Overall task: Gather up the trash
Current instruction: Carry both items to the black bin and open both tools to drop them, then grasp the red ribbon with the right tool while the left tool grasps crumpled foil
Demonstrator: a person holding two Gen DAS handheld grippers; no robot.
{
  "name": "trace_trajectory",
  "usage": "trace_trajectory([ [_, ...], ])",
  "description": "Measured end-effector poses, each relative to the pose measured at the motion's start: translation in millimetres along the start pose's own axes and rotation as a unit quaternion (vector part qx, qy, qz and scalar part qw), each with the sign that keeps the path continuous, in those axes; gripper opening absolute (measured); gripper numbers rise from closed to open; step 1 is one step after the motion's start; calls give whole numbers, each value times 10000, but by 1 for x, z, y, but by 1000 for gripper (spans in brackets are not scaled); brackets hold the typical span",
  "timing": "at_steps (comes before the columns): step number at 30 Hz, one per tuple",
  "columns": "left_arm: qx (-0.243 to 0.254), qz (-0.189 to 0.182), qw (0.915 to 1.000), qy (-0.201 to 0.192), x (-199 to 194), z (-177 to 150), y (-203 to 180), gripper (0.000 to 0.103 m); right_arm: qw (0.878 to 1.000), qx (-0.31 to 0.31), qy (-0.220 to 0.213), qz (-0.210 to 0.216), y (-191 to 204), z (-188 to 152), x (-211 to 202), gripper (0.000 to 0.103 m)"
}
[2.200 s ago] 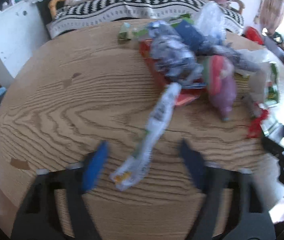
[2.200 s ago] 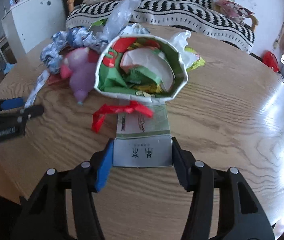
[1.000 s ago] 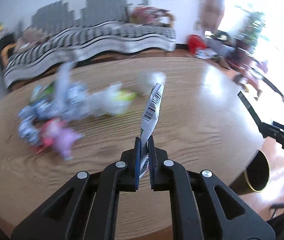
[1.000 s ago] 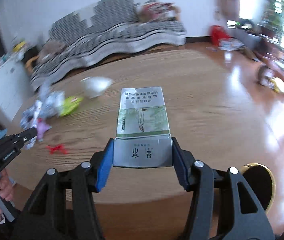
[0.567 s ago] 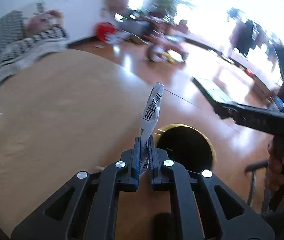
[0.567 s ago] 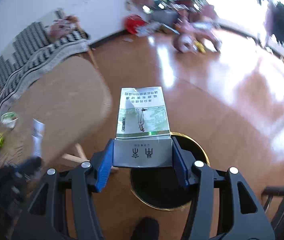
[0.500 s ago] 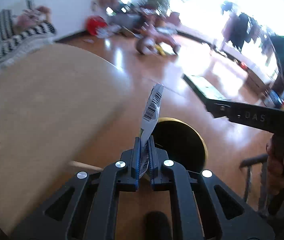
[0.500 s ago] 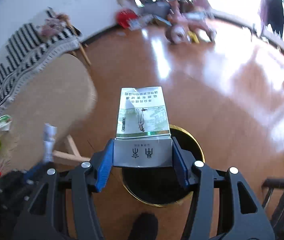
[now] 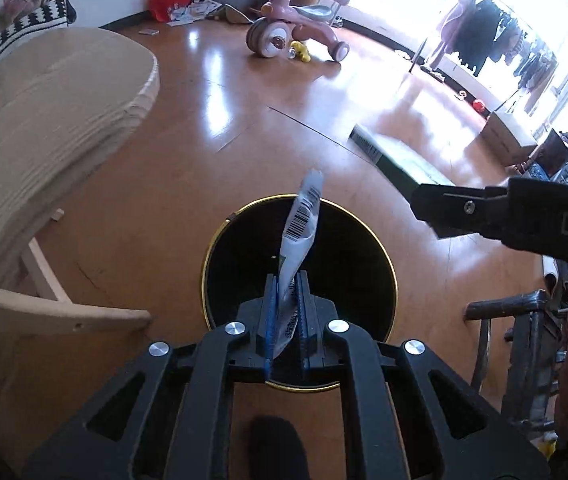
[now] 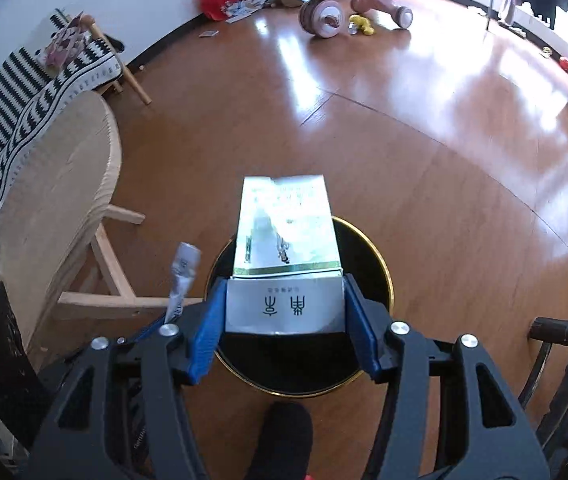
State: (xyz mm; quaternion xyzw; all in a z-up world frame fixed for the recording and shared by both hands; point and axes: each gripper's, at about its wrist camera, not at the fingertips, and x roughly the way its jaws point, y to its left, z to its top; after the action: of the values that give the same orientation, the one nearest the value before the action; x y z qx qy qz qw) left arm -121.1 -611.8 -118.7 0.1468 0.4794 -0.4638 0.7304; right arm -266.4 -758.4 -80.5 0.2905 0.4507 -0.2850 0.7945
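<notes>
Both hand-held grippers hang over a round black waste bin with a thin gold rim [image 9: 384,256] that stands on a glossy brown wooden floor [image 9: 187,148]. The left gripper [image 9: 287,280] has its blue-padded jaws pinched tight on the lower end of a crumpled white plastic wrapper with a black barcode [image 9: 302,220]; the wrapper stands up out of the jaws, leaning a little to the right, directly above the bin's dark opening. The right gripper [image 10: 284,280] grips a flat silver and green paper carton printed with dark characters [image 10: 286,244], its jaws set wide against the carton's two side edges; the silver end lies between the blue pads and the green printed end points forward, over the far side of the bin. In the right wrist view the left gripper and its wrapper appear just to the left of the right one, near the bin's left rim. A round light wooden table [image 10: 55,184] on pale angled legs stands just left of the bin, and a pink children's tricycle [image 9: 288,36] sits well away across the floor. A dark shoe tip [image 10: 284,432] shows at the near side of the bin.
</notes>
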Motion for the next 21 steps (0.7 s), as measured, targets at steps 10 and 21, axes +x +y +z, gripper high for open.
trace_trajectory([
  [10,-54,168,9990,-420,-50,-3,27,79,9986,-263,-436,161,60,10,-20,75],
  [21,-1032,1797,9694,-1316,-263,-90,224,91,9657,-1930,-1053,1379,284,-30,-64,81],
])
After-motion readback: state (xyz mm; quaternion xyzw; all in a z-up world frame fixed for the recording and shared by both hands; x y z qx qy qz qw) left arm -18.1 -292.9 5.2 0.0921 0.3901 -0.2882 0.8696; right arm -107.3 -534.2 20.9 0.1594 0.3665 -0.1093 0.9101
